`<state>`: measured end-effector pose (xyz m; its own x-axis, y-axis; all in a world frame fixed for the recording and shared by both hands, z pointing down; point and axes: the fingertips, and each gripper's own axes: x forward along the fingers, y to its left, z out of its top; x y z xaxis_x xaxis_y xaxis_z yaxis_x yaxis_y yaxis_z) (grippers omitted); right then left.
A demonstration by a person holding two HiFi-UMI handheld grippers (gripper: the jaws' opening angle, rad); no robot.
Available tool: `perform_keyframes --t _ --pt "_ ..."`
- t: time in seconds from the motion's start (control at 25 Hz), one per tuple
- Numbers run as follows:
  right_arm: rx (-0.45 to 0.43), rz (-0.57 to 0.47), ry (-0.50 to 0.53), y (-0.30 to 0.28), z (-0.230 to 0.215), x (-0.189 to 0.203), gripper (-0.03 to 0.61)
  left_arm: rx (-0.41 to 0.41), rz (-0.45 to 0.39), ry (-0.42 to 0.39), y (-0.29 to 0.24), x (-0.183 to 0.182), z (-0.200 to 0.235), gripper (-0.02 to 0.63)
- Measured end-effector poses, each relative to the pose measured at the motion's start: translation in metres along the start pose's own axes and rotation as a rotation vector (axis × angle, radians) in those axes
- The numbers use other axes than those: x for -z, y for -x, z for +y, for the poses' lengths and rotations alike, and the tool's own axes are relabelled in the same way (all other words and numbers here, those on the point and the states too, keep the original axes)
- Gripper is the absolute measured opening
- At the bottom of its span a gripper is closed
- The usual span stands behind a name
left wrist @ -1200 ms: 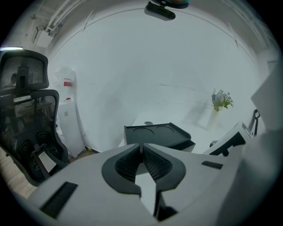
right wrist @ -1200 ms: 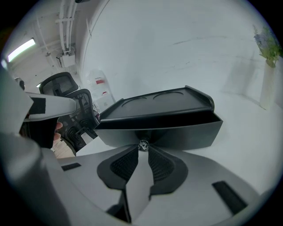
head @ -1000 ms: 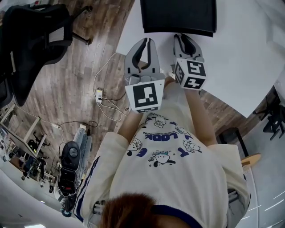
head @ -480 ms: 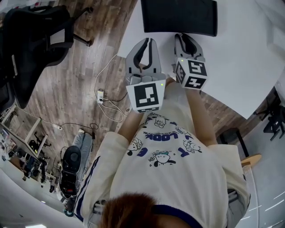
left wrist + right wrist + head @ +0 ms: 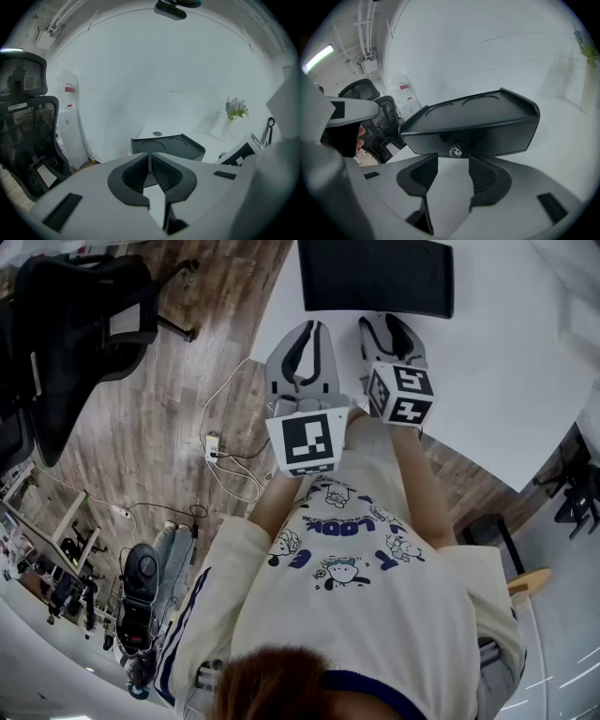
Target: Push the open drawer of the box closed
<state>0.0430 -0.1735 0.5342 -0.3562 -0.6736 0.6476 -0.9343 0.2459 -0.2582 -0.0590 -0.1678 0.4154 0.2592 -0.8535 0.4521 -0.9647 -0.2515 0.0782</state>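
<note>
Black box [image 5: 487, 115] faces your right gripper [image 5: 453, 159], its fingers [image 5: 486, 180] just spread open, nothing between; your left gripper [image 5: 150, 158] is clenched empty.

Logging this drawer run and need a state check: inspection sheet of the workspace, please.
Surface: white table, bears the box.
Job's things: black box ahead of both grippers. Its drawer front with a metal knob faces them. Cannot tell whether the drawer is fully in.
Clutter: vase of flowers beyond the box.
Grippers: left gripper shut, nothing in it. Right gripper has just been opening; jaws apart, nothing between them, knob just ahead of the tips.
Cables: white cable and power strip on the floor.
Surroundings: wooden floor; black office chair left of the table.
</note>
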Motion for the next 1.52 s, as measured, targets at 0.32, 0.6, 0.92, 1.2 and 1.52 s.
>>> perform_keyframes --t 0.32,0.6,0.92,1.2,1.52 --pt "0.018 -0.148 0.046 0.055 0.013 -0.040 0.164 -0.002 -0.080 -0.014 0.015 -0.030 -0.007 0.031" --pt "0.030 -0.410 0.140 0.121 0.029 -0.112 0.050 0.010 -0.180 -0.037 0.032 -0.068 -0.023 0.031" --pt "0.030 -0.545 0.149 0.162 0.033 -0.145 0.049 -0.002 -0.285 -0.059 0.055 -0.103 -0.038 0.031" --pt "0.014 -0.621 0.162 0.184 0.047 -0.162 0.046 -0.003 -0.344 -0.071 0.075 -0.121 -0.042 0.031" --pt "0.003 -0.650 0.176 0.197 0.054 -0.168 0.044 0.004 -0.381 -0.085 0.085 -0.133 -0.050 0.031"
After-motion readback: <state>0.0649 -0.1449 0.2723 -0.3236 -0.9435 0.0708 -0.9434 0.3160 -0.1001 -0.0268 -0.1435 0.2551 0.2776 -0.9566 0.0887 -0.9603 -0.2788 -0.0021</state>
